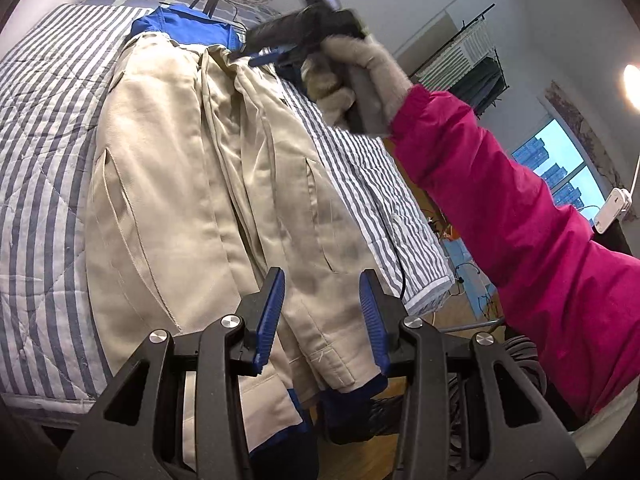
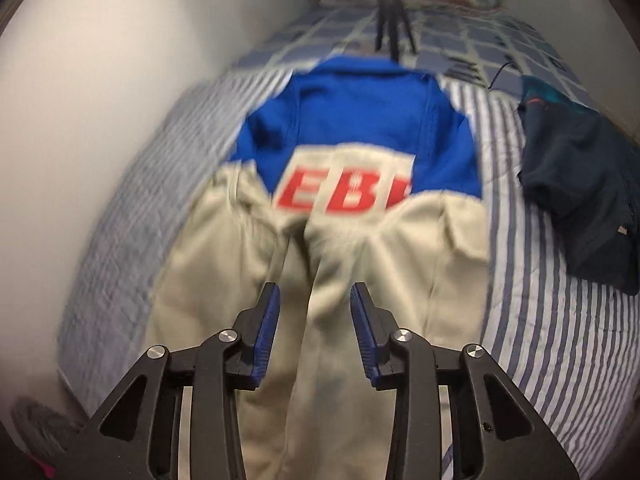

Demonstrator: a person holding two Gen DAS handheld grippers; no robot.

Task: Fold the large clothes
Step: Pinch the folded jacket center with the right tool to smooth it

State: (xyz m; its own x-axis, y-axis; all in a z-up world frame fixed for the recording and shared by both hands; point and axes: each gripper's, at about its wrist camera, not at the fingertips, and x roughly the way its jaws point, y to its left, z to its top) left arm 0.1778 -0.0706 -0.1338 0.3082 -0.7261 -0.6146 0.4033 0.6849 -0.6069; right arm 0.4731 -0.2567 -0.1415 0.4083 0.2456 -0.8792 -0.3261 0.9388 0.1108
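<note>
A beige jacket [image 1: 180,168] with a blue yoke [image 2: 360,116] and red letters lies lengthwise on the striped quilt [image 1: 44,152]. Its hem hangs over the bed's near edge. My left gripper [image 1: 324,320] hovers over that hem, jaws apart, with the cloth lying behind the gap and not pinched. A gloved hand in a pink sleeve [image 1: 520,220] holds my right gripper [image 1: 250,57] near the jacket's blue top. In the blurred right wrist view the right gripper [image 2: 316,320] stands open above the beige cloth, and nothing sits between its pads.
A dark folded garment [image 2: 580,200] lies on the quilt to the jacket's right. A small black tripod [image 2: 392,20] stands near floral bedding at the bed's head. A wall [image 2: 100,100] runs along the bed's left side. A clothes rack [image 1: 476,68] and cables are beyond the bed.
</note>
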